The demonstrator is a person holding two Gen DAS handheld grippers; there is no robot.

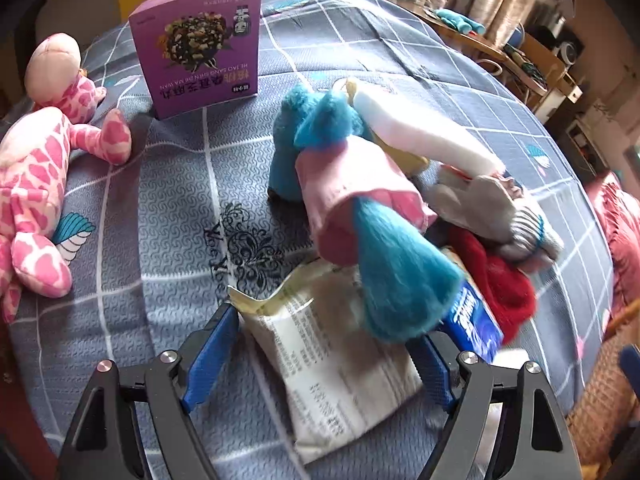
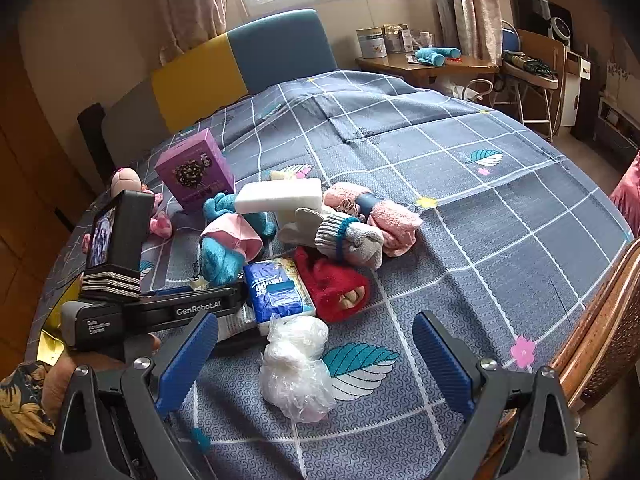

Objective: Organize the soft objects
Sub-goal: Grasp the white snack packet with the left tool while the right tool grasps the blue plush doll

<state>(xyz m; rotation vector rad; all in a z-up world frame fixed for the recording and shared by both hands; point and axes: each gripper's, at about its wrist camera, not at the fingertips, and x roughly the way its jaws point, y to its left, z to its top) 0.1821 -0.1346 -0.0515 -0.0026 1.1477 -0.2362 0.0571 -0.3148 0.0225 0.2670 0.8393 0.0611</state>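
Sitting in a messy pile (image 2: 304, 240) on the bed (image 2: 460, 168), the soft toys wait; both grippers' fingers (image 1: 216, 356) gape, holding nothing.

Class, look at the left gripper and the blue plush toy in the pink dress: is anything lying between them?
Nothing blocks it. The left gripper stands open over a printed packet lying on the bedspread, and the blue plush toy reaches down between its fingers, uncovered from the gripper's side.

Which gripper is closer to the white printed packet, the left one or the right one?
Left. The left gripper is open with the packet between its fingers. The right gripper hangs open above a plastic bag, away from the packet.
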